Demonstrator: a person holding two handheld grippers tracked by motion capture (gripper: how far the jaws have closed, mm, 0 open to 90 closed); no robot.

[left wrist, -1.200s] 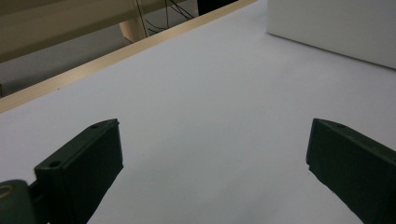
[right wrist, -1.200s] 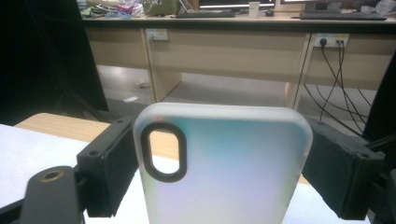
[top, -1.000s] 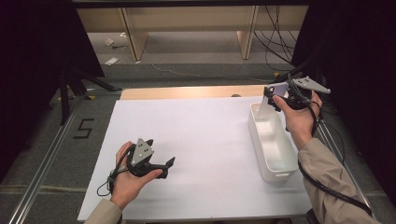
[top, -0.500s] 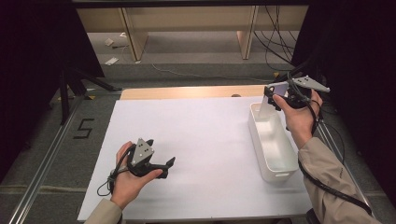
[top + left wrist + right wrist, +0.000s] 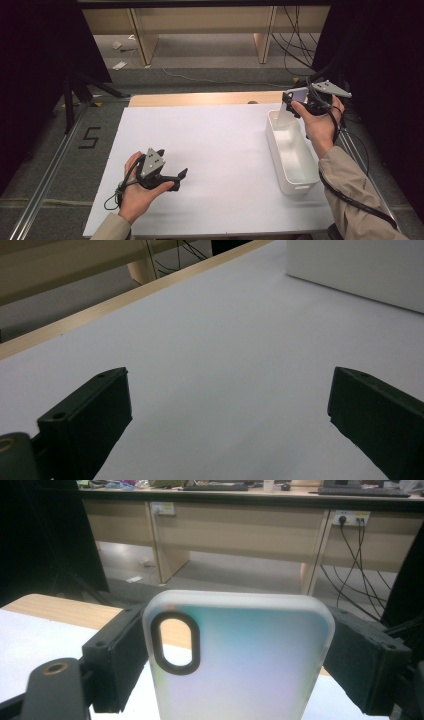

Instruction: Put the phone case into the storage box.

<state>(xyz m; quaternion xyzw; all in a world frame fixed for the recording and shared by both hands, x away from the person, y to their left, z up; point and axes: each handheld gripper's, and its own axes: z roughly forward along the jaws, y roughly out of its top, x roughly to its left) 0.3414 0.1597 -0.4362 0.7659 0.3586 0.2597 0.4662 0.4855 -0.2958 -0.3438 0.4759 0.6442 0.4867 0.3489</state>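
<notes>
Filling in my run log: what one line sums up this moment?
right hand-held gripper: shut on phone case, above far end of white bin | left hand-held gripper: open, nothing between jaws, over white table cover

The translucent frosted phone case (image 5: 240, 655) between the right gripper's (image 5: 240, 660) black jaws is cut off at the right gripper view's bottom edge. In the left gripper view, the white rectangular plastic bin (image 5: 360, 270) beyond the left gripper's (image 5: 230, 410) jaws is cropped at top and right.
</notes>
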